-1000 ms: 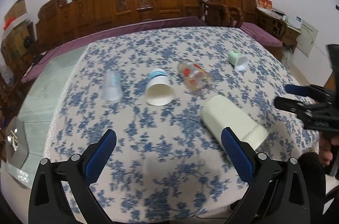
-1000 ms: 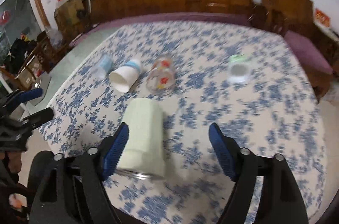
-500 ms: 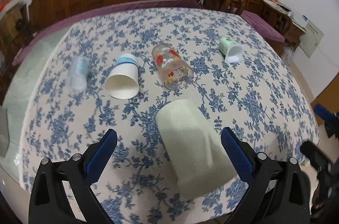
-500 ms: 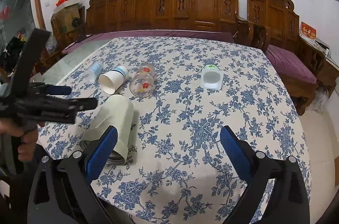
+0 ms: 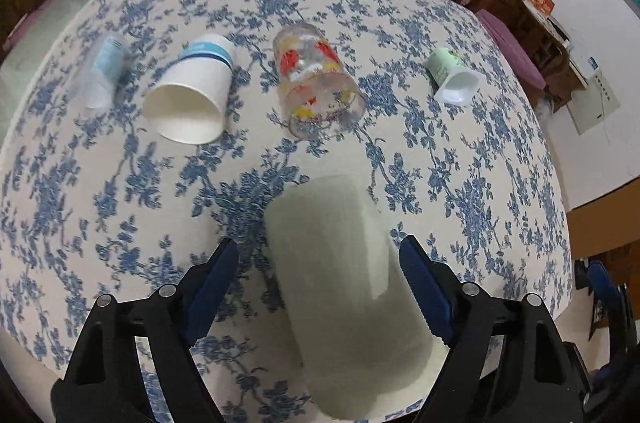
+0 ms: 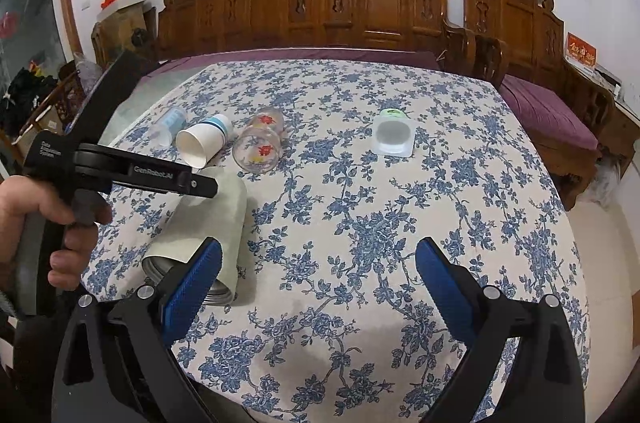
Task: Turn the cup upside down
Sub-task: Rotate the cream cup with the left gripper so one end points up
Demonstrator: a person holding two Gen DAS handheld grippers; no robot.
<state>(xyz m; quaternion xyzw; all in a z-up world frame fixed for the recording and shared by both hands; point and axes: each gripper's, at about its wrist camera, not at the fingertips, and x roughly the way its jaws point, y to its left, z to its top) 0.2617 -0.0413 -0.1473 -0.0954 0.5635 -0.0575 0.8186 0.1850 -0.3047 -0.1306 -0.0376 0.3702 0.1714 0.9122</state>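
A large pale green cup [image 5: 344,287] lies on its side at the table's near edge, its metal-rimmed mouth toward me; it also shows in the right wrist view [image 6: 208,223]. My left gripper [image 5: 320,279] is open, its blue fingers on either side of the cup, apart from it. In the right wrist view the left gripper [image 6: 188,183] hangs over that cup. My right gripper [image 6: 320,283] is open and empty above the tablecloth, to the right of the cup.
On the floral tablecloth [image 5: 460,163] lie a white paper cup [image 5: 192,95], a glass with red flowers [image 5: 316,83], a clear plastic cup [image 5: 102,71] and a small green yogurt cup [image 5: 452,75], all on their sides. Carved wooden benches [image 6: 360,7] stand behind the table.
My left gripper has moved forward and down over the pale green cup, which now sits between its fingers. The right gripper has hardly moved.
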